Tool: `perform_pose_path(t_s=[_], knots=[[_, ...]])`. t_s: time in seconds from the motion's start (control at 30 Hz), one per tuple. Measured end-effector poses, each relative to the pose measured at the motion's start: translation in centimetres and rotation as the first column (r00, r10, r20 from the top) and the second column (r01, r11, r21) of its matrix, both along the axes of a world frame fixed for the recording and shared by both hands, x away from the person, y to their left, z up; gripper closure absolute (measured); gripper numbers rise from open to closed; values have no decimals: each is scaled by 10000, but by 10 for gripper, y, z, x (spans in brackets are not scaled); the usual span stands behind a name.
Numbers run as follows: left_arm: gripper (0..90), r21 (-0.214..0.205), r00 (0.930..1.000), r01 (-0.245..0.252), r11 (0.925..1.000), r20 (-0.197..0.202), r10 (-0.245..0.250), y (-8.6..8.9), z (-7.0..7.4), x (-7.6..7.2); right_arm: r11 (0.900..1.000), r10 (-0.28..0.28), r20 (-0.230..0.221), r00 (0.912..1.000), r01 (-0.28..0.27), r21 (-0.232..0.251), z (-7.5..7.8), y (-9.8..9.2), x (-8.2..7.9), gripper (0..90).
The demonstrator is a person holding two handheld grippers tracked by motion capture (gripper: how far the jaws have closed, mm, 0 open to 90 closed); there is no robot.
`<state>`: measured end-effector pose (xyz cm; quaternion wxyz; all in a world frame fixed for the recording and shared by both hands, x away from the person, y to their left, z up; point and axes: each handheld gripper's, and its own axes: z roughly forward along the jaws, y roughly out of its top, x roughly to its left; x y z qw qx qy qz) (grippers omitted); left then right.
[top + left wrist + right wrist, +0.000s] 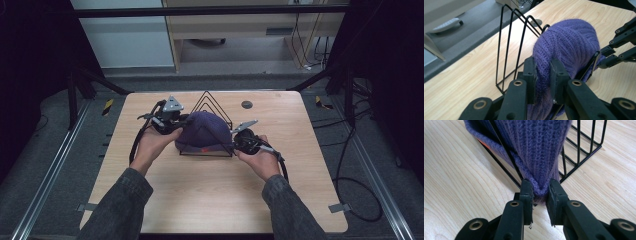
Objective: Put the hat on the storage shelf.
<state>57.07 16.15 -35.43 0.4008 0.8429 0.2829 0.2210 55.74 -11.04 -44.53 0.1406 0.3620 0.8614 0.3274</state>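
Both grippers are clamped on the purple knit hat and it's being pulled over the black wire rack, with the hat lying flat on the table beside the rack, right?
Not quite. The purple knit hat is not flat beside the black wire rack; the high view shows it draped over the rack's front wires. The left gripper and right gripper are both clamped on it.

The surface (210,195) is a light wooden top with rounded corners. A black wire rack (212,107) stands right on it, between the left hand-held gripper (176,121) and the right hand-held gripper (235,140). The rack's thin bottom bars touch the wood. A purple knitted hat (200,131) sits over the rack, and I cannot tell if its edge touches the wood. A small round dark disc (246,104) is on the surface too, past the right hand-held gripper, near the far edge.
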Motion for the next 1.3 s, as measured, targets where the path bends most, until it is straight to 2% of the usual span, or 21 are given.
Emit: perform_pose_path(t_s=[0.47,0.73,0.8,0.97,1.0,1.13,1.3], knots=[[743,-255,9997,114,9996,-230,-120,4,-9,-2,9998,26,-107,9999,-28,-194,-4,-2,-1,759],[723,-246,9994,217,9995,-255,-224,5,-10,-3,9996,-13,-137,9999,10,-267,-6,-2,0,757],[702,-344,9983,343,9988,-460,-359,6,-11,-3,9994,-27,-173,9998,21,-334,-6,-2,-1,748],[659,-366,9991,222,9991,-363,-236,9,-9,-5,9993,4,-119,9999,-9,-373,-5,-5,-5,705],[657,-382,9991,214,9990,-364,-228,10,-8,-5,9998,-57,-195,9998,52,-215,-5,-9,-6,693],[631,-482,9996,139,9987,-243,-151,13,-7,-9,9996,-205,-189,9996,201,-194,-8,-15,-11,652],[585,-669,9998,-177,9976,-127,168,25,-5,-13,9996,-189,-143,9997,186,-200,-9,-22,-16,671]])
